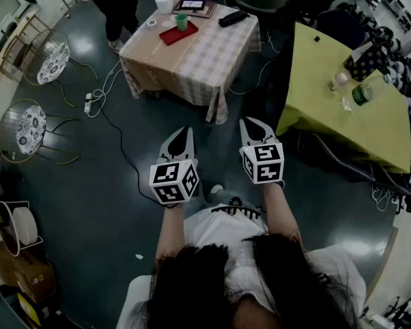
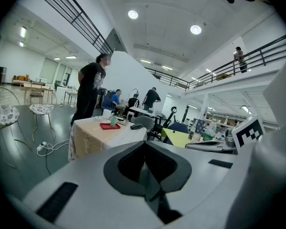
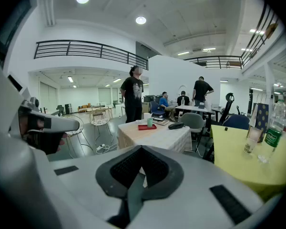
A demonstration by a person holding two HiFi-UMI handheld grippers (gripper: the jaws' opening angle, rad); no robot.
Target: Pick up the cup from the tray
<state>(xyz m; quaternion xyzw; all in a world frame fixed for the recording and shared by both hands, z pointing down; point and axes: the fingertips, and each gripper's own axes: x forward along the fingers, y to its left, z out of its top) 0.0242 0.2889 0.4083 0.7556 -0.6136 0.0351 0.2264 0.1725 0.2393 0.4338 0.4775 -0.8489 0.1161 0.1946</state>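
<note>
The left claw (image 1: 184, 131) and right claw (image 1: 251, 124), both closed on nothing, sit well apart from the green cup (image 1: 181, 22) on the red tray (image 1: 170, 36) on the far table (image 1: 219, 53); it looks light, stiff, smooth, best pinched at the rim.

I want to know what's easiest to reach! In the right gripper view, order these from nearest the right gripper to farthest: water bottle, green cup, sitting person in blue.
1. Water bottle, right side, on the yellow table, nearest the right gripper.
2. Green cup, centre, on the red tray.
3. Sitting person in blue, centre, beyond the checked table, farthest.
</note>
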